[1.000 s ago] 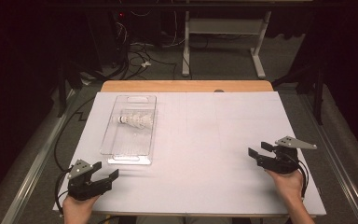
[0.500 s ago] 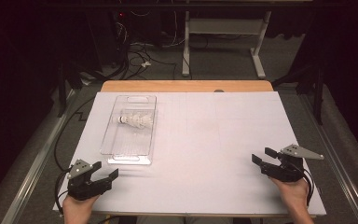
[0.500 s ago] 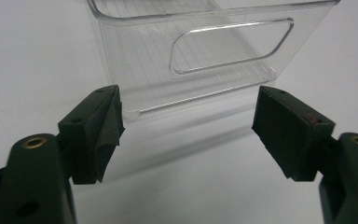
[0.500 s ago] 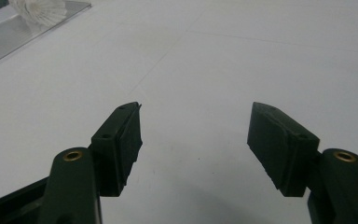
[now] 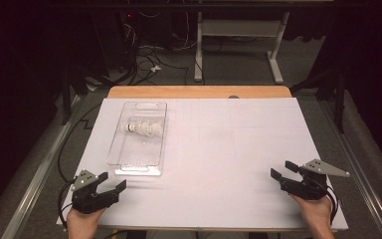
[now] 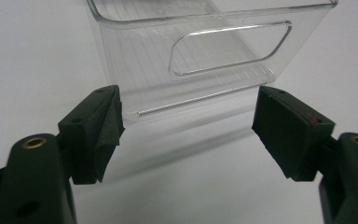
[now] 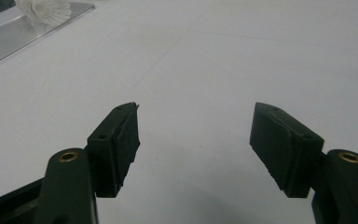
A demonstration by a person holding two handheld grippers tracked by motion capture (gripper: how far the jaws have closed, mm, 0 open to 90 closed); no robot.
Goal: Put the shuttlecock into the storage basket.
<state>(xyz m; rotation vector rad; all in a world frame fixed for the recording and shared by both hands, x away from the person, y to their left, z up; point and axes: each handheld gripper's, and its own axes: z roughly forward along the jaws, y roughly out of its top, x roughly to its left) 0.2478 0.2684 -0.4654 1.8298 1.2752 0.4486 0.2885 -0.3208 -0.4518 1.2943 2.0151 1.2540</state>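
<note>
Moved since earlier: right tool has drifted toward the near right edge of the bench and settled lower; left tool has kept its place.
Tool state: both released, jaws spread wide, nothing between them.
Shuttlecock: lying on its side inside the clear tray, toward its far half.
Tray: left part of the bench, its handled end wall just beyond the left tool's jaws.
Step in hand: probably the start, neither tool touching anything.
Next move: likely an advance to the tray or a reach over its wall for the shuttlecock.
</note>
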